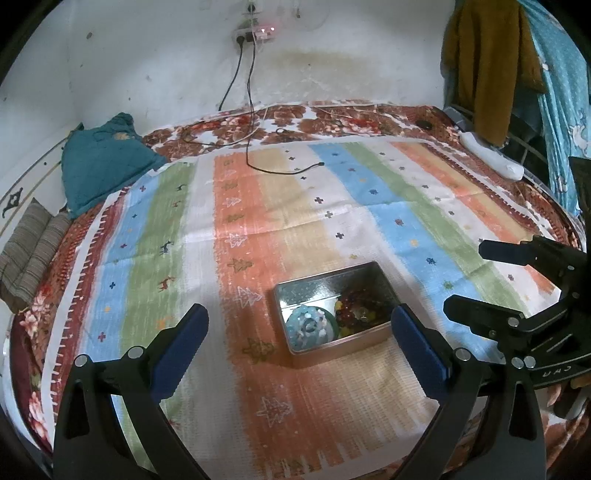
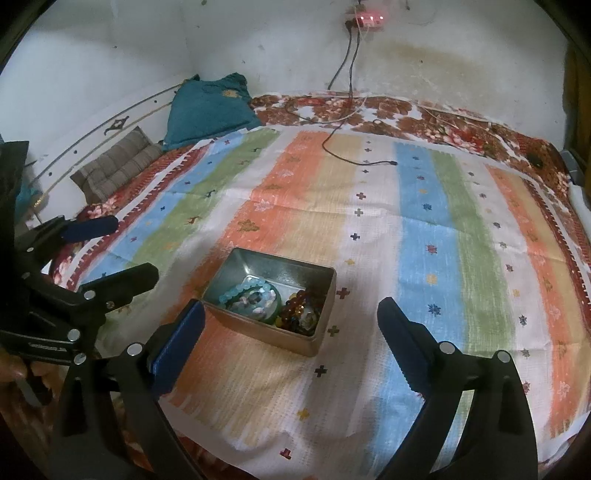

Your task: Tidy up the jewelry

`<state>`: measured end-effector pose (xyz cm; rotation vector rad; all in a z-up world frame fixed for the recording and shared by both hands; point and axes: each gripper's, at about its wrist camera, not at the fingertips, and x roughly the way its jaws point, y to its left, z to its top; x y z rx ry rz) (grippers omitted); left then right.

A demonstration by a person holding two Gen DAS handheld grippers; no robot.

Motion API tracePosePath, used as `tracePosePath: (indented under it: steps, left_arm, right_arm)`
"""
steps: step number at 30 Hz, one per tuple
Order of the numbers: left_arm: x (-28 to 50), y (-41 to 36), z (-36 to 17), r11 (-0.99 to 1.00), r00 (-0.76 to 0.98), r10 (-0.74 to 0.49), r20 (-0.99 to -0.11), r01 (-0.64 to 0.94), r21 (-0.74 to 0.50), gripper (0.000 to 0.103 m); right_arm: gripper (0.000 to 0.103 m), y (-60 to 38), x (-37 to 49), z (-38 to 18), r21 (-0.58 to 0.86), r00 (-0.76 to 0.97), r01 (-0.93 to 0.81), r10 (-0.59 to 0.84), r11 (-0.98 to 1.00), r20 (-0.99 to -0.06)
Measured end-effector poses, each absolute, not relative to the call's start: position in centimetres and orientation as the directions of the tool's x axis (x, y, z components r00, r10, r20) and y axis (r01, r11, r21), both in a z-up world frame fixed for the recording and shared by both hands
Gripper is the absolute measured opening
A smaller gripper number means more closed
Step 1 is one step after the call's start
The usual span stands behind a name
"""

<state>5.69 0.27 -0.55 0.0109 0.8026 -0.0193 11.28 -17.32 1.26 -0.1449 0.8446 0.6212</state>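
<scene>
open tin (image 2: 314, 291) amid bare cloth (image 2: 424, 258)

1. A striped cloth (image 1: 332, 229) covers most of the bed, over a brown floral blanket (image 1: 295, 118) that shows along the far edge.
2. A teal pillow (image 1: 103, 162) sits at the far left corner – a grey striped cushion (image 1: 29, 251) beside it.
3. A black cable (image 1: 251, 122) hangs from a wall socket (image 1: 255, 33) onto the cloth.
4. A mustard garment (image 1: 487, 62) hangs at the far right.
</scene>
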Motion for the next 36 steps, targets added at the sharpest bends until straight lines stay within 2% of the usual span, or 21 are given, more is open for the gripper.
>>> tracePosePath:
  steps: [8, 12, 36]
  left_arm:
    - [5.1, 0.8, 0.2, 1.0, 0.731, 0.021, -0.682, -0.028, 0.0, 0.097]
    - [4.8, 1.6, 0.4, 0.998, 0.738, -0.014, -0.675, -0.027, -0.051, 0.097]
    - [4.2, -0.3, 0.5, 0.999, 0.758, -0.022, -0.652, 0.041, 0.014, 0.097]
  right_arm:
    - [0.096, -17.5, 10.6, 1.4, 0.108, 0.519, -0.57, 0.459, 0.815, -0.721]
    - [0.096, -17.5, 10.5, 1.6, 0.11, 0.524, -0.574, 0.467, 0.811, -0.712]
    - [0.097, -18.4, 10.0, 2.6, 0.119, 0.565, -0.565, 0.488, 0.816, -0.665]
